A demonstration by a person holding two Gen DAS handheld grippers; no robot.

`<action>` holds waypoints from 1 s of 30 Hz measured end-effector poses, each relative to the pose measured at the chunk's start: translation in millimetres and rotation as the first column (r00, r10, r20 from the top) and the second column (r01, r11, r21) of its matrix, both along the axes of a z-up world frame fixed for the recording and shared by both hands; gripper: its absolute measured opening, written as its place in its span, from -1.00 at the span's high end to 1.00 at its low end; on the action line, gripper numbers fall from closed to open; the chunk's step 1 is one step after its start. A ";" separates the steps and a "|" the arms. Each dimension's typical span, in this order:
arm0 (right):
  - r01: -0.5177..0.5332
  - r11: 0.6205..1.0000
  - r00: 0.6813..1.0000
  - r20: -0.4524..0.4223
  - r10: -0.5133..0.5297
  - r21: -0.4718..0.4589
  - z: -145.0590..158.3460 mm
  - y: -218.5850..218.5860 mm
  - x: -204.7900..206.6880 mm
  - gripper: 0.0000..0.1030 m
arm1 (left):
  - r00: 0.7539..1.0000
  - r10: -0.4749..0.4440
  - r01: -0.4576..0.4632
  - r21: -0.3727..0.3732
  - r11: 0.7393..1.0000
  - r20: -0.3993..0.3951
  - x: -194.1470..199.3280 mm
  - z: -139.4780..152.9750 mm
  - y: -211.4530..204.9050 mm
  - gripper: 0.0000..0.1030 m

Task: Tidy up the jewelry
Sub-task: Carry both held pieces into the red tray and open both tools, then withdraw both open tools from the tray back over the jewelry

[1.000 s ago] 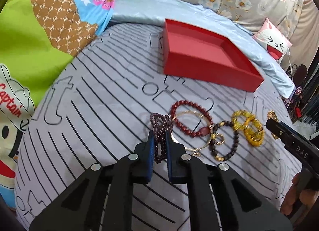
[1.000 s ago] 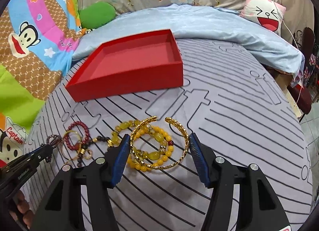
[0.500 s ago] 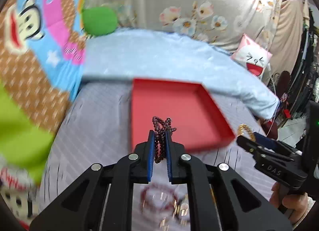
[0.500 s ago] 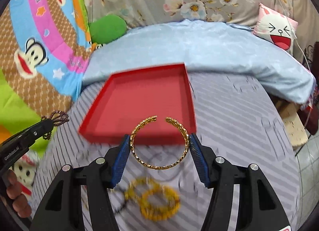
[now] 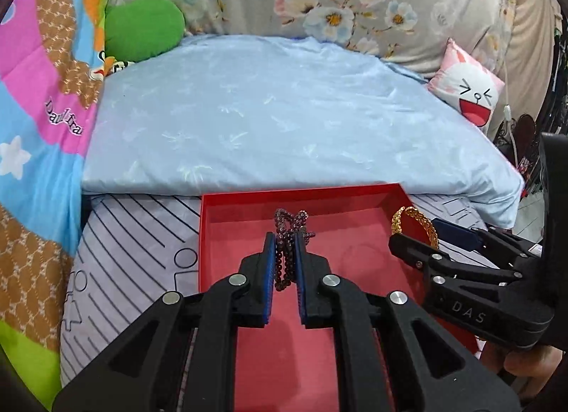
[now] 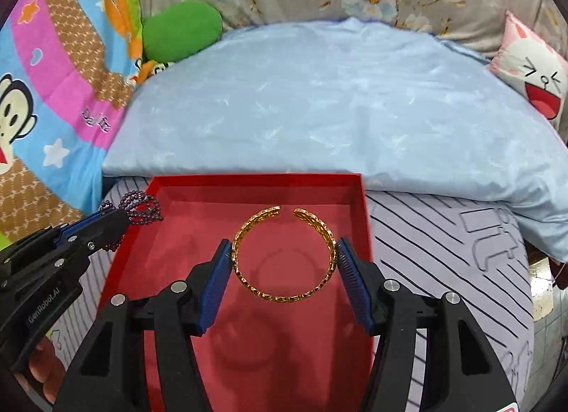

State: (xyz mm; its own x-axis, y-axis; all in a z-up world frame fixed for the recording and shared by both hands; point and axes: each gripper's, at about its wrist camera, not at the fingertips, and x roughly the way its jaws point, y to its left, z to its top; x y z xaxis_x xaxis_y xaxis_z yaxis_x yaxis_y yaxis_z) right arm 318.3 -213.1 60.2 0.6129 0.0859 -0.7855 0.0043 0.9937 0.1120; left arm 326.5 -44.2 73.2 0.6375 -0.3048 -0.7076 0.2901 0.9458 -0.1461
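Both claws hang over the red tray (image 5: 213, 234), which sits on the striped bed sheet (image 5: 135, 234). The left claw (image 5: 285, 248) is pressed together on a dark purple bead bracelet (image 5: 289, 222), held above the tray's middle. The right claw (image 6: 284, 266) pinches a gold open bangle (image 6: 284, 255) by its sides, above the tray floor, nearer the tray's right wall.

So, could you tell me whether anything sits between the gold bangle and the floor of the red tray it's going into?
Nothing visible does. The gold bangle, clamped by the right gripper, hangs over a bare stretch of the red tray. The left gripper, with the dark beaded bracelet, is off toward the tray's left edge, clear of it.
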 end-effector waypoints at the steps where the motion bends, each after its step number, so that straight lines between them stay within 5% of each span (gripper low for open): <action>1: 0.001 1.000 1.000 -0.022 -0.001 0.004 -7.3 -1.1 10.1 -0.12 | 1.000 -0.001 0.001 0.006 1.000 -0.009 5.7 -5.5 -1.3 0.80; 14: 0.026 1.000 0.992 -0.124 -0.028 -0.016 -41.2 -2.2 42.2 -0.21 | 0.996 0.043 -0.040 0.030 0.999 -0.078 38.9 -33.1 -5.3 0.73; 19: 0.048 0.999 0.995 -0.088 -0.049 -0.008 -28.8 -6.3 33.6 -0.26 | 0.996 0.063 -0.060 0.039 0.997 -0.062 34.6 -28.1 -1.3 0.37; 30: 0.072 0.997 0.996 0.057 -0.070 -0.032 21.7 -11.1 -46.2 -0.41 | 0.998 0.058 -0.058 0.011 0.998 0.026 -27.5 17.5 19.8 0.24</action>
